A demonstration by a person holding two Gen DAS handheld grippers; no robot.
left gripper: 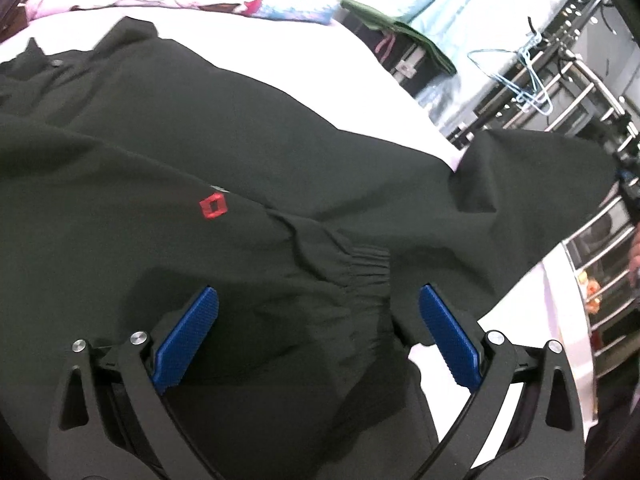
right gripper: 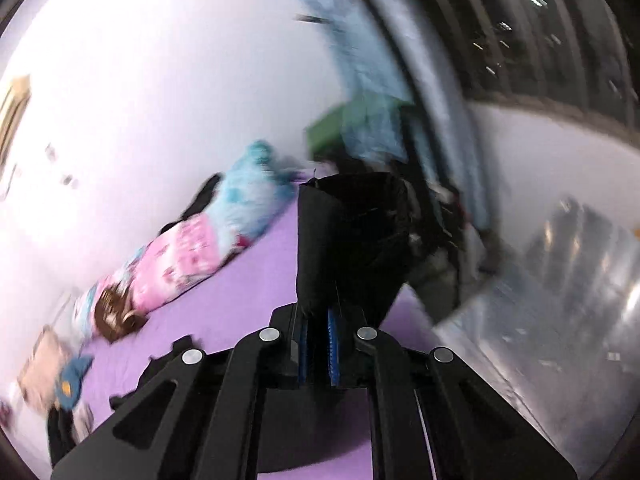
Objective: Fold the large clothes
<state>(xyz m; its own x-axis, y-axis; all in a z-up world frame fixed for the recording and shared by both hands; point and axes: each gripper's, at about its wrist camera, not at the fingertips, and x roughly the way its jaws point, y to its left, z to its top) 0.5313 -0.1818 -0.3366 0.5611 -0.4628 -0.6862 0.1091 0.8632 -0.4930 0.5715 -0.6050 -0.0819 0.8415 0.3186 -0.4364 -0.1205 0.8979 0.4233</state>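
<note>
A large black jacket [left gripper: 168, 152] with a small red square logo [left gripper: 213, 207] lies spread over the bed. Its elastic cuff [left gripper: 366, 270] lies just ahead of my left gripper [left gripper: 318, 300], which is open with blue pads on both sides of the sleeve, holding nothing. My right gripper [right gripper: 318, 320] is shut on a fold of the same black jacket [right gripper: 348, 240], which stands up from the pads. In the left wrist view that lifted corner [left gripper: 540, 168] rises at the right.
The bed sheet [right gripper: 248, 280] is purple. A pink and blue quilt [right gripper: 208, 240] lies along its far side. A green cloth [left gripper: 400, 28] on a dark box, blue hangers [left gripper: 528, 80] and a metal rack [left gripper: 592, 92] stand beside the bed.
</note>
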